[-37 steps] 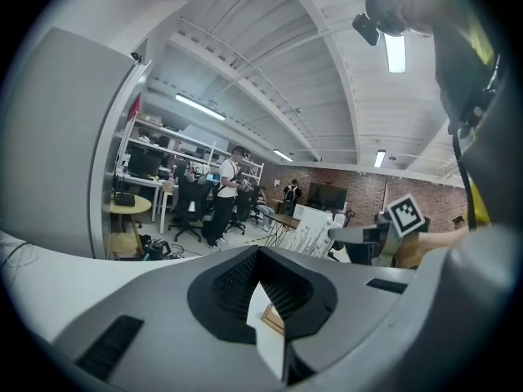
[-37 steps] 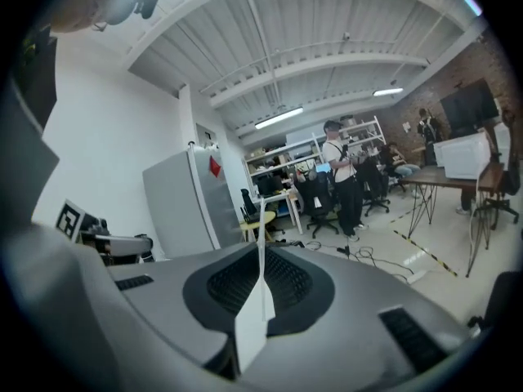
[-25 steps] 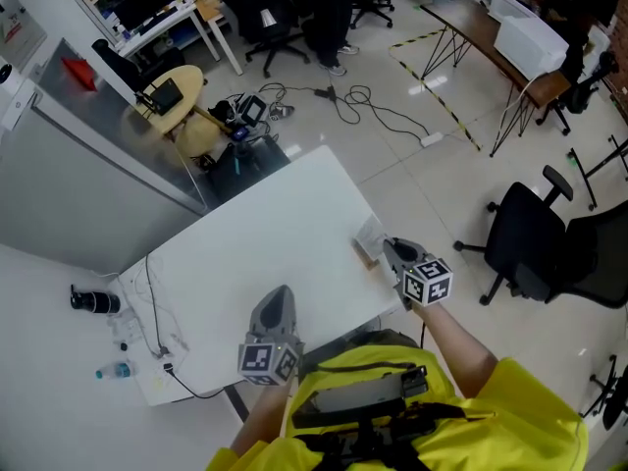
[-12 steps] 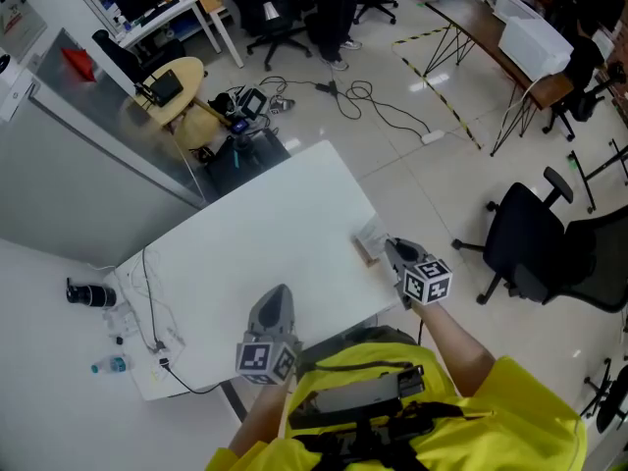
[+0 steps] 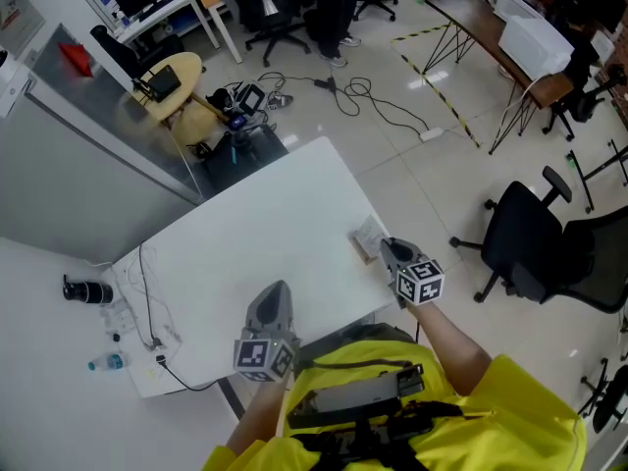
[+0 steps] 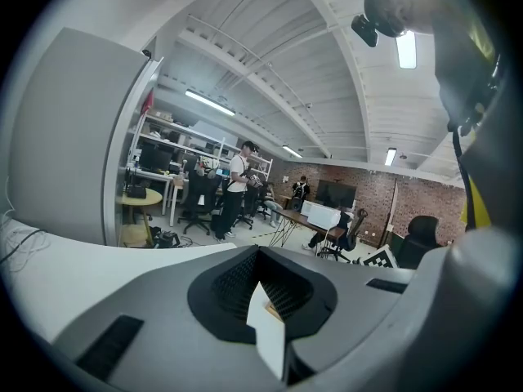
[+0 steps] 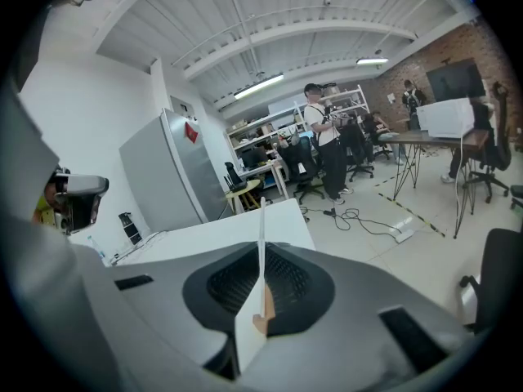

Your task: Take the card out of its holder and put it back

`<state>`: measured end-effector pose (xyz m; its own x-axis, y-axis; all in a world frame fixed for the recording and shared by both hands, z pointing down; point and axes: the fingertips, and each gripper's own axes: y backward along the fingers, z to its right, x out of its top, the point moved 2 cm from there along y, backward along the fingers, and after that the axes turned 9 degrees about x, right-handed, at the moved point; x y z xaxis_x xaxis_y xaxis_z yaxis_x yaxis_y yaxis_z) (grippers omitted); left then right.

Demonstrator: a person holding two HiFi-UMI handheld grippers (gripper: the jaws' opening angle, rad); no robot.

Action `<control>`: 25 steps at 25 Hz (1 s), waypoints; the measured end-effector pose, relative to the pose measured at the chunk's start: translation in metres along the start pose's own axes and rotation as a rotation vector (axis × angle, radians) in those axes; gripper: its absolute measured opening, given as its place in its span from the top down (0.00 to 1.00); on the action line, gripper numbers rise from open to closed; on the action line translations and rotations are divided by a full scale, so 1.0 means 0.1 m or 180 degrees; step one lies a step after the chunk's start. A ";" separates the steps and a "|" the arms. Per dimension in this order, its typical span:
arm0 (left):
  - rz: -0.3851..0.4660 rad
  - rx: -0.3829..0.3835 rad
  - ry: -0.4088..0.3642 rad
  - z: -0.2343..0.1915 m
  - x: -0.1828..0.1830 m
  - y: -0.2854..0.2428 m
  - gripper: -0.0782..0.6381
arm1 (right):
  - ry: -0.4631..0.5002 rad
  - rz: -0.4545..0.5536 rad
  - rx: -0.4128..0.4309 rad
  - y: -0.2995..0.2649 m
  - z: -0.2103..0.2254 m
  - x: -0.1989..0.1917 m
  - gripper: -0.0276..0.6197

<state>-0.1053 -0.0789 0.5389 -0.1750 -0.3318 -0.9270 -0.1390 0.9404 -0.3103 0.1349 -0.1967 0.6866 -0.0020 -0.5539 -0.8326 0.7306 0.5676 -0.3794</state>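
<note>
We are seeing the right claw [image 5: 389,251] moving slightly closer and pinching the card [image 7: 261,251], which is still standing in its holder [image 5: 364,252] at the surface [image 5: 245,234] edge, so we are judging the pull-out as only starting, while the left claw [image 5: 277,294] is waiting closed and empty.

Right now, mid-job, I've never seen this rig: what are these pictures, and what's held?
No robot: a person holds a two-jaw gripper in each hand. The head view looks steeply down from their head onto a white table. The other two pictures come from cameras riding on the grippers, looking along the jaws. The left gripper hangs over the table, jaws together, empty. The right gripper sits at the table's edge by a small wooden holder, jaws closed on a thin white card, seen edge-on.
</note>
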 end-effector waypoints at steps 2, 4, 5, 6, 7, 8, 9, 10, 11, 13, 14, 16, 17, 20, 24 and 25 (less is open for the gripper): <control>-0.0010 0.0001 0.0006 0.00 -0.01 0.00 0.89 | 0.0058 -0.0024 -0.0012 -0.03 -0.02 -0.05 0.92; -0.0032 -0.0010 0.0009 0.02 -0.04 0.00 0.89 | 0.0155 -0.0056 -0.0019 -0.05 -0.05 -0.11 0.92; -0.0043 -0.0015 0.0008 0.03 -0.06 0.00 0.89 | 0.0203 -0.0076 -0.0016 -0.07 -0.06 -0.14 0.92; -0.0053 -0.0019 0.0005 0.03 -0.07 0.00 0.89 | 0.0234 -0.0095 -0.0011 -0.08 -0.07 -0.16 0.89; -0.0060 -0.0017 0.0005 0.04 -0.08 0.00 0.89 | 0.0249 -0.0108 -0.0005 -0.09 -0.08 -0.18 0.84; -0.0063 -0.0010 0.0009 0.04 -0.10 0.00 0.89 | 0.0255 -0.0112 -0.0002 -0.09 -0.08 -0.19 0.83; -0.0066 -0.0002 0.0015 0.03 -0.10 0.00 0.89 | 0.0258 -0.0111 -0.0007 -0.09 -0.08 -0.19 0.83; -0.0067 0.0006 0.0021 0.03 -0.11 -0.01 0.89 | 0.0261 -0.0107 -0.0012 -0.09 -0.08 -0.18 0.83; -0.0066 0.0011 0.0027 0.03 -0.10 -0.01 0.89 | 0.0266 -0.0100 -0.0011 -0.08 -0.08 -0.17 0.83; -0.0064 0.0019 0.0036 0.03 -0.10 -0.02 0.89 | 0.0282 -0.0072 0.0000 -0.03 -0.10 -0.11 0.83; -0.0064 0.0022 0.0040 0.03 -0.10 -0.02 0.89 | 0.0292 -0.0052 0.0001 -0.01 -0.11 -0.07 0.83; -0.0061 0.0025 0.0048 0.02 -0.10 -0.05 0.89 | 0.0295 0.0008 -0.0006 0.05 -0.13 0.04 0.83; -0.0055 0.0019 0.0054 0.02 -0.10 -0.06 0.89 | 0.0294 0.0046 -0.0015 0.08 -0.14 0.11 0.83; -0.0020 -0.0011 0.0050 0.02 -0.04 -0.09 0.89 | 0.0325 0.0228 -0.0021 0.26 -0.30 0.45 0.85; 0.0059 -0.0045 0.0038 -0.01 0.09 -0.11 0.89 | 0.0447 0.0561 0.0081 0.55 -0.65 1.04 0.95; 0.0083 -0.0053 0.0036 -0.02 0.12 -0.11 0.89 | 0.0472 0.0651 0.0099 0.60 -0.72 1.18 0.95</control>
<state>-0.1080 -0.0931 0.5314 -0.1896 -0.3082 -0.9322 -0.1504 0.9474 -0.2826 0.1298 -0.1838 0.5367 0.0496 -0.3329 -0.9417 0.7468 0.6384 -0.1863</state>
